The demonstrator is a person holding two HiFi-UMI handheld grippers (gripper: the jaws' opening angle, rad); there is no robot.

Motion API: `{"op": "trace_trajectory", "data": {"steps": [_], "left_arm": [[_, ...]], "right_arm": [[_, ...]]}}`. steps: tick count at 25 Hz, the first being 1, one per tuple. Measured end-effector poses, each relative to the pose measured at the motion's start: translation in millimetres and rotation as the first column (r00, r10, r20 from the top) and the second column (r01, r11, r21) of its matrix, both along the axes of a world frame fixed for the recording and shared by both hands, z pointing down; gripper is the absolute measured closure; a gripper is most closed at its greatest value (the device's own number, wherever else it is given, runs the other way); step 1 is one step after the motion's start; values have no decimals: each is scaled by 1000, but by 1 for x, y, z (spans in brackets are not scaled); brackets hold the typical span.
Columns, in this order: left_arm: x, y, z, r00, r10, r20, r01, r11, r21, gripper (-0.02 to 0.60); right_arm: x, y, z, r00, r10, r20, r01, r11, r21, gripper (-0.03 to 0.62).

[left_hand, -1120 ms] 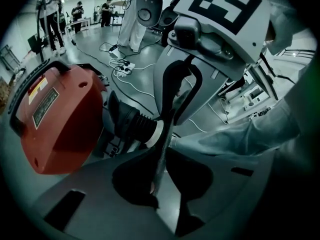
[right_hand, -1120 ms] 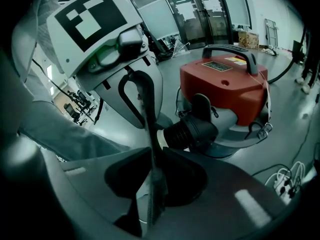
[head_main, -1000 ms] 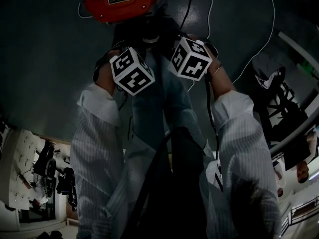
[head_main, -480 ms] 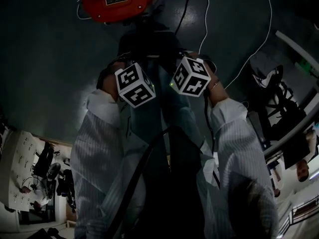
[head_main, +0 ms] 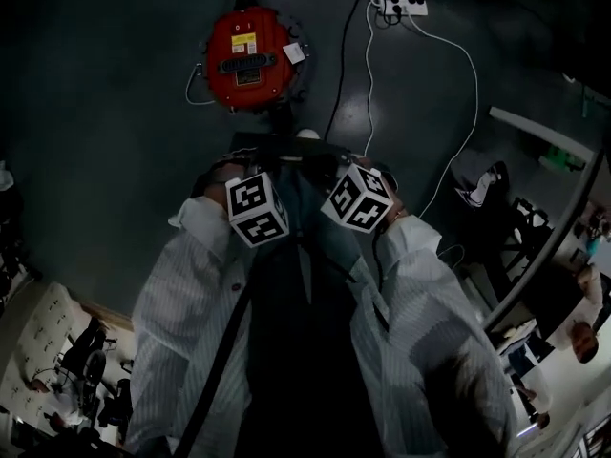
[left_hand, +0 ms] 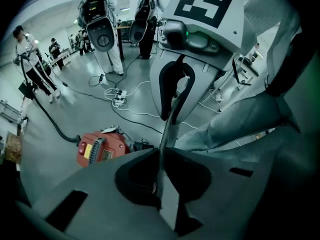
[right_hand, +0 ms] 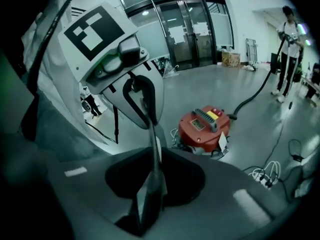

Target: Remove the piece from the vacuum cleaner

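Vacuum cleaner (head_main: 246,57) — red, squat, down on the grey floor (head_main: 105,113), well apart from both grippers. Left gripper (left_hand: 161,156): clenched further just now, tips together on nothing. Right gripper (right_hand: 152,154): loosened a touch just now — tips as good as together, nothing between.

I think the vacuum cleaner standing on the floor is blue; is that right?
Not quite: the vacuum cleaner standing on the floor is red, not blue, as the head view shows.
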State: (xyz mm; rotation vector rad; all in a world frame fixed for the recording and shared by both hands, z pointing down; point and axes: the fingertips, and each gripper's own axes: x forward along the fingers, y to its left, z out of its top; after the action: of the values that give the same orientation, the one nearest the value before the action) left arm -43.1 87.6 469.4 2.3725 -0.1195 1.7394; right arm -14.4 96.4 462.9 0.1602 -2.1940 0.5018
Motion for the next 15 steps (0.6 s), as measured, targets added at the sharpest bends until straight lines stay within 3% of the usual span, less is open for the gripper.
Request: {"op": "trace_trajectory", "data": {"steps": [4,7,9,12,15], "left_arm": [[2,-15,-77,995,-84,-49,85,996,10,548],[4,-31,-126,985,-148,-83,153,987,56,549],[5,-42,-155,975,-195,-109,206,974,94,549],[6,-52,-192,952,-267,-152,287,949,128,549],[5,-61,-222,924,-334,-189,364,918,159,549]], "right_arm": [[3,-19,-81,988,127,89,-132,990,46,534],[9,-43,-144,935,276,224,-296,953,63,525],[23,-66,-190,864,385,326,-434,896,91,526],[50,-90,-255,741,507,441,-612,780,131,557],[66,-101,-308,672,549,497,-699,692,180,592]]}}
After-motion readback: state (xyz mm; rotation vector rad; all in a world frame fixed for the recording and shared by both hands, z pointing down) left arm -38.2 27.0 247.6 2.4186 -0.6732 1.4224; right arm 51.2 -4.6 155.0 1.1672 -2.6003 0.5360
